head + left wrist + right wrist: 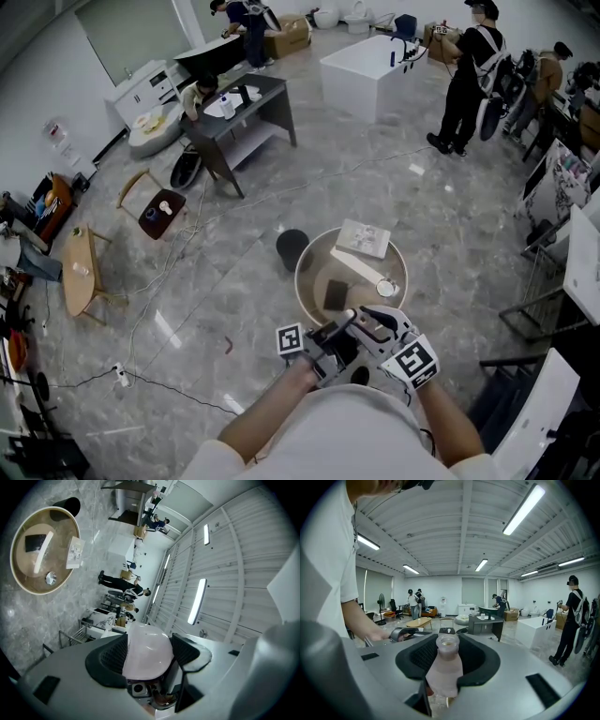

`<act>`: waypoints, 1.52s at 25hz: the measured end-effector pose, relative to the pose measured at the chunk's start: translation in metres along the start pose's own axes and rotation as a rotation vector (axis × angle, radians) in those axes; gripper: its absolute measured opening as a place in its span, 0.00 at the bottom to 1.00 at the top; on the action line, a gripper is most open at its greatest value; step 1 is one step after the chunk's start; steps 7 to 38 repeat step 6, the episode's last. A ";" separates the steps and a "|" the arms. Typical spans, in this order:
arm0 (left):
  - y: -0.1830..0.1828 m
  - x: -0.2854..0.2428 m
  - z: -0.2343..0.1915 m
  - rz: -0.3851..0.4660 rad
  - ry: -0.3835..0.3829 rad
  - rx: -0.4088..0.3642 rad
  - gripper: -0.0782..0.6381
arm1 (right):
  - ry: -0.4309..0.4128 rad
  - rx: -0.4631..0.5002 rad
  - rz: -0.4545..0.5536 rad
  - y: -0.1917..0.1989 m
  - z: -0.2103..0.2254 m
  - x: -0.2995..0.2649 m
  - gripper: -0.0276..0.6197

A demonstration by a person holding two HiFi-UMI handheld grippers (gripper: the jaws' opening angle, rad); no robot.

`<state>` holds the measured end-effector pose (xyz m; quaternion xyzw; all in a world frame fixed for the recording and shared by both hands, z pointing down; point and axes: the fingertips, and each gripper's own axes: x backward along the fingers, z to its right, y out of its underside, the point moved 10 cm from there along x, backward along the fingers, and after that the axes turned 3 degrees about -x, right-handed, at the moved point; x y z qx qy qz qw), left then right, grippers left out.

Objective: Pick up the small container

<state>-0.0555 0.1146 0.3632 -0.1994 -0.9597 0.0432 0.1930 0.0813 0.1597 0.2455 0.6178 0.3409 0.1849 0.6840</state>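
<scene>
Both grippers are closed on something. The left gripper (148, 654) clamps a pale rounded cap (146, 646) between its pads, and the round surface (28, 573) is well apart from it. The right gripper (446, 660) grips the small container (443, 670), a frosted bottle with an open neck. It sits neck up between the pads, close to the person's body and off the surface. The pick-up itself looks done, and what seems left is only to hold the bottle steady or take it wherever it belongs.
</scene>
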 end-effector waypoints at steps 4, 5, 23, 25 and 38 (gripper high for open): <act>0.003 -0.001 0.001 -0.002 0.001 0.002 0.54 | 0.004 -0.002 -0.002 0.000 -0.001 0.003 0.28; 0.004 0.000 0.001 -0.002 0.003 0.002 0.54 | 0.005 -0.001 -0.002 0.000 -0.002 0.003 0.28; 0.005 0.000 0.002 -0.002 0.005 0.002 0.54 | 0.006 0.000 -0.002 0.000 -0.003 0.004 0.28; 0.005 0.000 0.002 -0.002 0.005 0.002 0.54 | 0.006 0.000 -0.002 0.000 -0.003 0.004 0.28; 0.005 0.000 0.002 -0.002 0.005 0.002 0.54 | 0.006 0.000 -0.002 0.000 -0.003 0.004 0.28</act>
